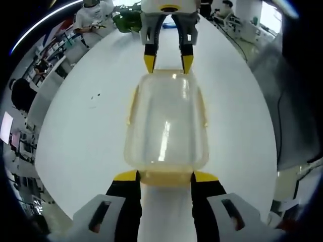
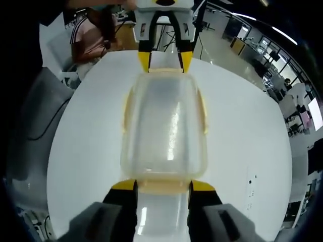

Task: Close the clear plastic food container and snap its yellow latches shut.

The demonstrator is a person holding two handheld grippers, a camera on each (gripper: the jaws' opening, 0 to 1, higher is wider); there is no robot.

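Yellow-tipped jaws of the left gripper sit nearest in the left gripper view, set wide, one tip each side of the near end latch of the container. Tips look level w/ the latch ends, touching or just beside; can't tell if they're pinching it. Right gripper mirrors this in the right gripper view: jaws wide, straddling the other end latch.

Container sits mid-table on the white round table, lid already down on the box, clear and domed. Long side latches seem flat against the walls, but not sure they're snapped.

Beyond it, each view has the opposite gripper facing in from the far end, e.g. right gripper at the far edge.

Judgement: two-ended hold braces the box so it can't slide while an end latch gets pressed. Closing prob done; end latches are the step in hand.

Past the table: desks, a seated person.
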